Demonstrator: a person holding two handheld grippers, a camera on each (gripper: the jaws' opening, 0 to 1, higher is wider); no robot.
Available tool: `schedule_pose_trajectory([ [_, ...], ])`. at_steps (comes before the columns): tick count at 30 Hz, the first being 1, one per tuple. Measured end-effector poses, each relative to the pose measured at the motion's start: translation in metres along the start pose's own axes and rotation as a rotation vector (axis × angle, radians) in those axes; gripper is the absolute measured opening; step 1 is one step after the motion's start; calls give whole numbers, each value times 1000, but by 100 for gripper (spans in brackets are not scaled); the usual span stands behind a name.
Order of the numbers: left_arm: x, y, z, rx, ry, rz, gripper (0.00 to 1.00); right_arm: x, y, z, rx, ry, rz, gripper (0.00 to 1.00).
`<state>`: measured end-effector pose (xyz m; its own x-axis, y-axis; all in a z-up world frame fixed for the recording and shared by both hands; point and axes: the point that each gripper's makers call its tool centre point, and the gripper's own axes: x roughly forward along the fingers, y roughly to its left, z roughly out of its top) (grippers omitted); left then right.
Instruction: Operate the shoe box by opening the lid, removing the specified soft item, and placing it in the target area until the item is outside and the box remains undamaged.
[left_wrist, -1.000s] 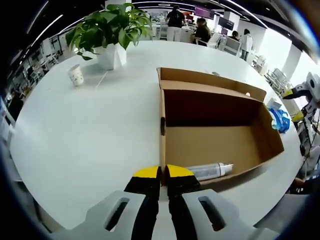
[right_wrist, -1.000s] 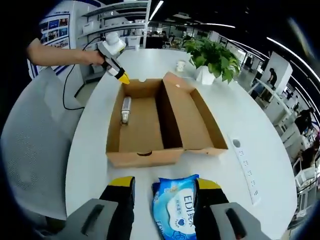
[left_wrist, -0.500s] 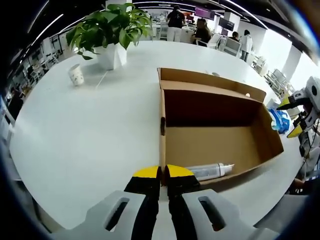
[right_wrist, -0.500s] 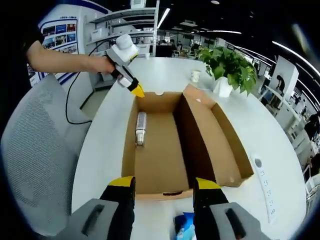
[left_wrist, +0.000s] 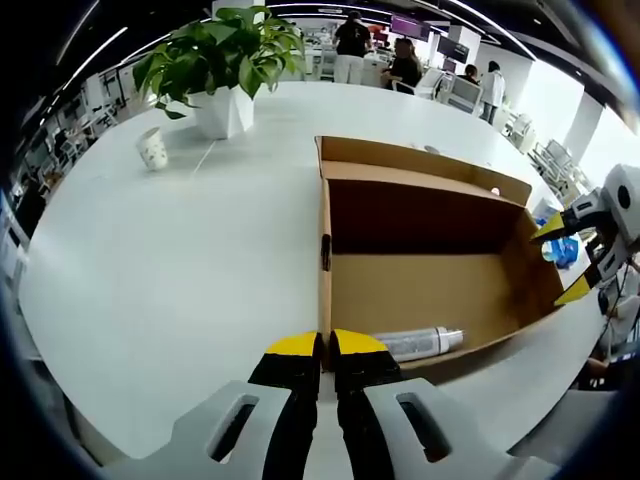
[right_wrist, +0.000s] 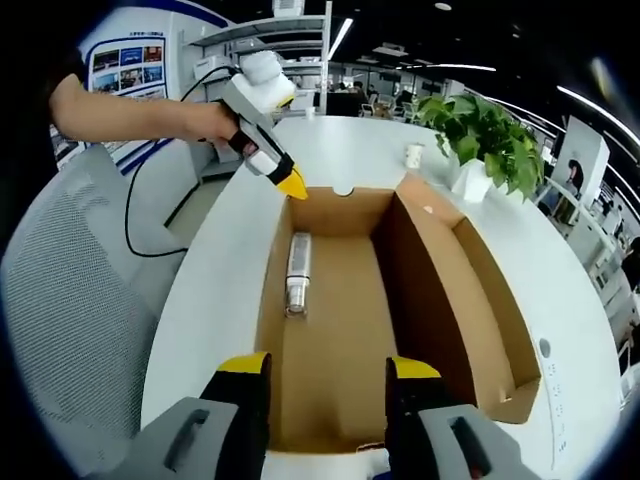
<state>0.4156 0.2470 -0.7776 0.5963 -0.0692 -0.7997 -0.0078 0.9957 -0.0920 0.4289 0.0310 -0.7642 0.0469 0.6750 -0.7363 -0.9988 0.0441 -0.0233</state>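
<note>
Cardboard shoe box (right_wrist: 350, 300) open, blue packet (left_wrist: 562, 250) beyond far wall

Shoe box (left_wrist: 430, 280) on table (left_wrist: 180, 260), lid folded back. Bottle (right_wrist: 297, 272) inside, lying near one end wall. Potted plant (left_wrist: 222, 60) and cup (left_wrist: 152, 149) stand beyond the box.

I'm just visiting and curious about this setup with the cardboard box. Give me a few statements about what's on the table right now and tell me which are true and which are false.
1. The shoe box is open. True.
2. A silvery tube lies inside the box. True.
3. The left gripper has its jaws spread wide. False: they are shut, pinching the box's near wall.
4. The right gripper is open, above the box's end. True.
5. The potted plant stands inside the box. False: it stands on the white table, apart from the box.
6. The paper cup lies tipped over. False: it stands upright.
</note>
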Motion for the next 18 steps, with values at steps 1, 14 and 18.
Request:
schedule_pose_trajectory([
  [1, 0, 0, 0, 1, 0, 0, 1, 2, 1, 0, -2, 1, 2, 44],
  [14, 1, 2, 0, -1, 1, 0, 1, 36, 1, 2, -7, 11, 26, 40],
  [18, 0, 1, 0, -5, 2, 0, 1, 48, 2, 4, -6, 0, 60, 39],
])
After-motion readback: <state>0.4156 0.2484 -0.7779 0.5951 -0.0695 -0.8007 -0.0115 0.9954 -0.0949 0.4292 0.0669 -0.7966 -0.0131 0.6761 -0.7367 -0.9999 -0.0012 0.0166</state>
